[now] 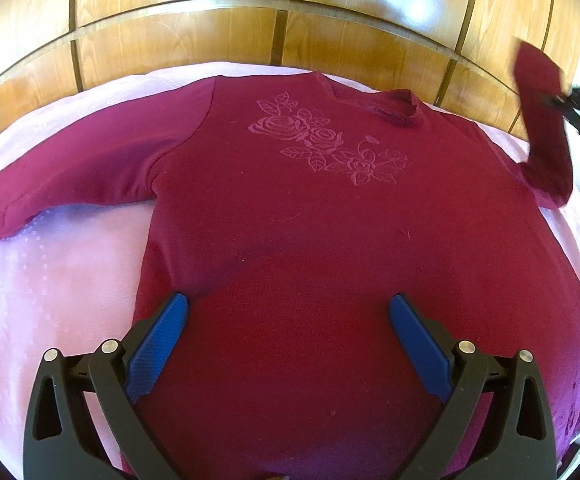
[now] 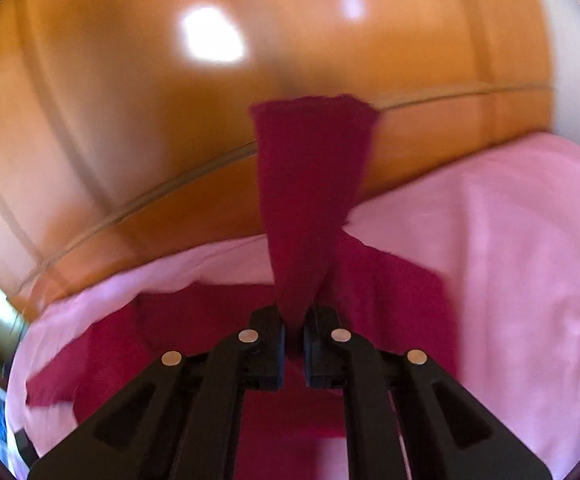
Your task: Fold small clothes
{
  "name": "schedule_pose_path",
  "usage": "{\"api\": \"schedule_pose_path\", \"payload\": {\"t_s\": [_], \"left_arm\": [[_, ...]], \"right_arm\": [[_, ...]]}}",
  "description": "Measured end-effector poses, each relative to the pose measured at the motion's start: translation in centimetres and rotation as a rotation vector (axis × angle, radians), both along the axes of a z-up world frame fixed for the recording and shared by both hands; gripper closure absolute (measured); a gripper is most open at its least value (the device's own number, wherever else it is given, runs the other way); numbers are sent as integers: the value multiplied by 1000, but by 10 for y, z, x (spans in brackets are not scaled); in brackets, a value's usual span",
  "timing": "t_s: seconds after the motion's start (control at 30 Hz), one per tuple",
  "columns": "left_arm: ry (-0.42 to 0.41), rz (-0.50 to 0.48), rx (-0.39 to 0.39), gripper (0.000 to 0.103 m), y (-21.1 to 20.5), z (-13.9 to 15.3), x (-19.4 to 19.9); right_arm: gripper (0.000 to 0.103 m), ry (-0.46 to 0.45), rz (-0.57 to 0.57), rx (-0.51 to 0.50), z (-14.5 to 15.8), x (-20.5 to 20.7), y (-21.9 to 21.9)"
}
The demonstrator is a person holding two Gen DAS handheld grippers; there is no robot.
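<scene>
A dark red sweater with a rose pattern on the chest lies front up on a pink bedsheet. My left gripper hangs open just above its lower body, blue pads wide apart, nothing between them. The sweater's far sleeve is lifted off the bed at the right edge, where my right gripper pinches it. In the right wrist view the right gripper is shut on that sleeve, whose cuff stands up above the jaws. The other sleeve lies flat to the left.
A wooden panelled headboard rises right behind the bed. The pink sheet spreads to the right of the sweater in the right wrist view, which is blurred by motion. The bed's edge runs along the right side.
</scene>
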State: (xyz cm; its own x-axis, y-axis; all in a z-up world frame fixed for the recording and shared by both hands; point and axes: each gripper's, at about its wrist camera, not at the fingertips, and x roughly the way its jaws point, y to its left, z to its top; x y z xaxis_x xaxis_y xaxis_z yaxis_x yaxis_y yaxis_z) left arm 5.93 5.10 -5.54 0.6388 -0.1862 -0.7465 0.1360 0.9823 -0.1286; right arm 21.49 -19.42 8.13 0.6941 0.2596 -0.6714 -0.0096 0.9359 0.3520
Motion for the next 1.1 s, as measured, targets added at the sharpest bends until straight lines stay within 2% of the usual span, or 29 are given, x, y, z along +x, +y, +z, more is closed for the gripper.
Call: {"api": "schedule_pose_path", "payload": {"t_s": [0.17, 0.27, 0.33, 0.37, 0.4, 0.43, 0.53, 0.6, 0.63, 0.73, 0.83, 0.93, 0.97, 1.0, 1.03, 1.07, 1.1], "left_arm": [[0, 0, -12, 4, 2, 0, 0], [4, -3, -30, 4, 5, 1, 0], [15, -7, -43, 4, 6, 3, 1], [26, -10, -51, 4, 7, 5, 2], [34, -12, -59, 4, 9, 8, 3], [41, -10, -70, 5, 11, 12, 4], [54, 8, -131, 24, 21, 27, 11], [55, 14, -181, 24, 27, 37, 20], [52, 25, -208, 24, 30, 42, 29], [84, 17, -248, 42, 31, 49, 59], [75, 27, -267, 42, 27, 50, 90], [123, 45, -304, 43, 22, 39, 124], [139, 46, -320, 65, 19, 35, 134], [154, 39, -330, 79, 16, 31, 142], [183, 42, -318, 87, 10, 27, 152], [182, 43, -311, 88, 6, 25, 157], [175, 39, -308, 95, 3, 26, 163]], "right_arm": [[98, 62, 192, 32, -30, 24, 123], [97, 90, 300, -10, -47, 20, 186], [85, 98, 343, -24, -53, 21, 214], [64, 90, 353, -27, -53, 20, 223], [50, 78, 355, -26, -50, 19, 226], [47, 56, 357, -24, -46, 16, 226], [37, 18, 326, -21, -35, 0, 200], [30, 6, 282, -16, -33, -10, 176], [30, 9, 265, -20, -33, -26, 163], [29, 42, 189, -4, -42, -55, 127], [28, 95, 137, 32, -58, -74, 88], [25, 137, 81, 66, -75, -89, 60], [25, 148, 60, 87, -79, -90, 52], [25, 152, 48, 99, -79, -90, 44], [24, 154, 34, 114, -83, -88, 39], [22, 151, 22, 130, -86, -84, 35], [20, 149, 17, 140, -86, -82, 30]]}}
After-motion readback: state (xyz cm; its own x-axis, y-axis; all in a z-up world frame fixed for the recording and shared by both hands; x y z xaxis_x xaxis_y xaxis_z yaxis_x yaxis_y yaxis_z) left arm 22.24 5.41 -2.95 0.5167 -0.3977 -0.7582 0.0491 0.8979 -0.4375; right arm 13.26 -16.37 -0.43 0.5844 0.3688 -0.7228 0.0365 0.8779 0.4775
